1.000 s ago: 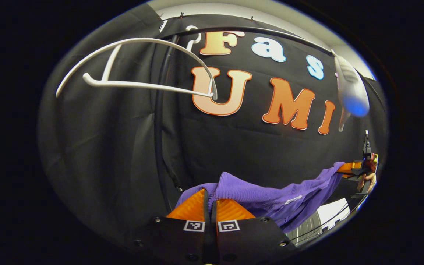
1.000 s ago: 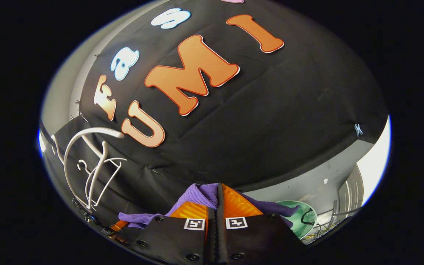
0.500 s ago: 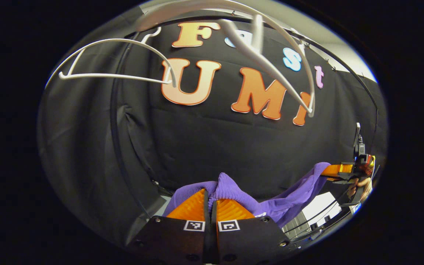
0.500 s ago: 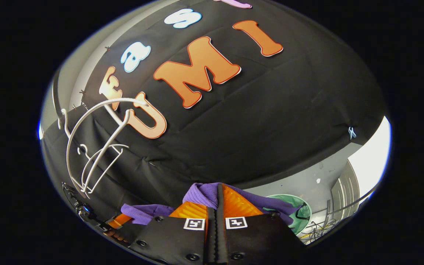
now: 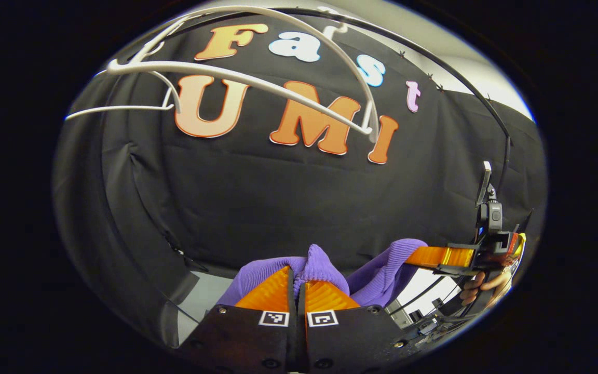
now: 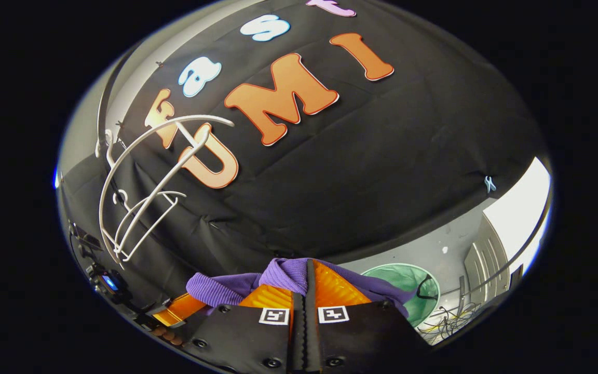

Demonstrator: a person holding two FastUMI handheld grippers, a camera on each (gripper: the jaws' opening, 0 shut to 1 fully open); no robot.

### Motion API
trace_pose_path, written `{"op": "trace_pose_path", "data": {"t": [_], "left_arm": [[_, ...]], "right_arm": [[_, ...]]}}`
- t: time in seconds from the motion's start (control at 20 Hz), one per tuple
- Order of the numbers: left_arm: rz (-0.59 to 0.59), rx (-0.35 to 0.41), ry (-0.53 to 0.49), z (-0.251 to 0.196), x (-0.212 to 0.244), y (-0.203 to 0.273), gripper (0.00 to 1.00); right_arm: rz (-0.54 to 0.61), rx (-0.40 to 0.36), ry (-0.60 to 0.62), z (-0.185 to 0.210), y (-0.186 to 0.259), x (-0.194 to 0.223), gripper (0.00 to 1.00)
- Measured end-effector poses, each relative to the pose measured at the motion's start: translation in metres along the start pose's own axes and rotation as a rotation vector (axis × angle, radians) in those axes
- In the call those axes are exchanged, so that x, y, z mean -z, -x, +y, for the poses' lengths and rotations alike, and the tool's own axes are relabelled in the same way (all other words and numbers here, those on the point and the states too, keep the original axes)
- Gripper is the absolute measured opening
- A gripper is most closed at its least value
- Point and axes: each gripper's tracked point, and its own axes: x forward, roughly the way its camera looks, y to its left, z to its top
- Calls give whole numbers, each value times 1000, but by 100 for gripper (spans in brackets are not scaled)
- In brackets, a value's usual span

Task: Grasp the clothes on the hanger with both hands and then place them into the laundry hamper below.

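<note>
Left gripper view: left claw [image 5: 297, 284] pinching the purple garment [image 5: 320, 265], right claw [image 6: 308, 278] pinching its other end; bare white hangers [image 5: 236, 78] overhead, green hamper [image 6: 408, 283] low right.

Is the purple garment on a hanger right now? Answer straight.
No. In the left gripper view the purple garment is pinched between both grippers, and the white hangers above are bare.
</note>
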Motion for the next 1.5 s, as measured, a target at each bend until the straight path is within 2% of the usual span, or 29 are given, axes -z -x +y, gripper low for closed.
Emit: {"op": "trace_pose_path", "data": {"t": [0.35, 0.55, 0.9, 1.4, 1.5], "left_arm": [[79, 57, -44, -52, 32, -26, 0], [152, 48, -84, -60, 58, -46, 0], [311, 12, -85, -48, 113, -82, 0], [518, -64, -75, -11, 195, -128, 0], [566, -84, -71, 2, 223, -138, 0]], "right_arm": [[-6, 83, -9, -33, 9, 23, 7], [-2, 151, -24, -66, 3, 34, 7], [57, 272, -22, -133, -19, 65, 7], [203, 383, 55, -208, -71, 126, 7], [245, 406, 62, -222, -84, 144, 7]]}}
